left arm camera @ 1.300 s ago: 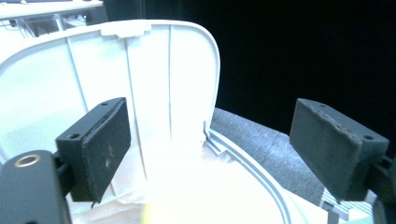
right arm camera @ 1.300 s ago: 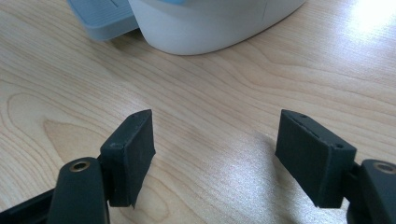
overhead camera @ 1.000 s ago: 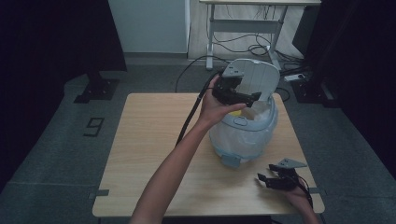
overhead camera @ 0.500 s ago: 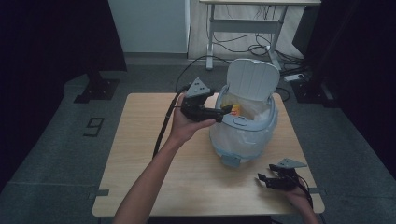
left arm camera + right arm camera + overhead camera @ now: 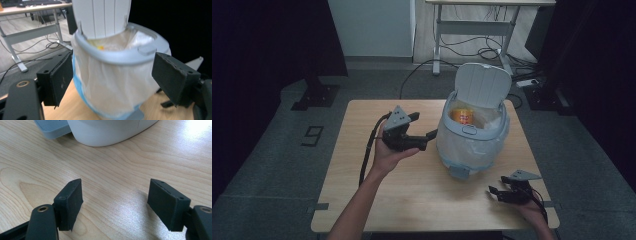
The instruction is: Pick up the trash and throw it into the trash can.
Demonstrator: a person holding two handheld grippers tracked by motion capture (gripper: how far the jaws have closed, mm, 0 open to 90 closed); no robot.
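Pale blue-grey plastic makes the small pedal bin (image 5: 473,134) that stands on the light wooden table (image 5: 362,200), on its right half. Its ribbed lid (image 5: 482,85) stands upright and open, and a thin white liner bag (image 5: 110,82) is folded over the rim. Inside the bin lies a yellow-orange packet or can (image 5: 463,116); I cannot tell which.

So, as I judge it, the dropping-in is already done and the lid is not yet shut. The left gripper (image 5: 428,138) hangs just beside the left wall of the bin, apart from it and pointing toward it. Its jaws have just been closing, yet in the left gripper view they stand apart with nothing between the pads; the bin is only behind them. The right gripper (image 5: 495,192) rests low over the front right corner of the table, near the grey pedal (image 5: 51,128), jaws apart and empty above bare wood.

What is left seems to be to lower the lid, if more rubbish is not coming.
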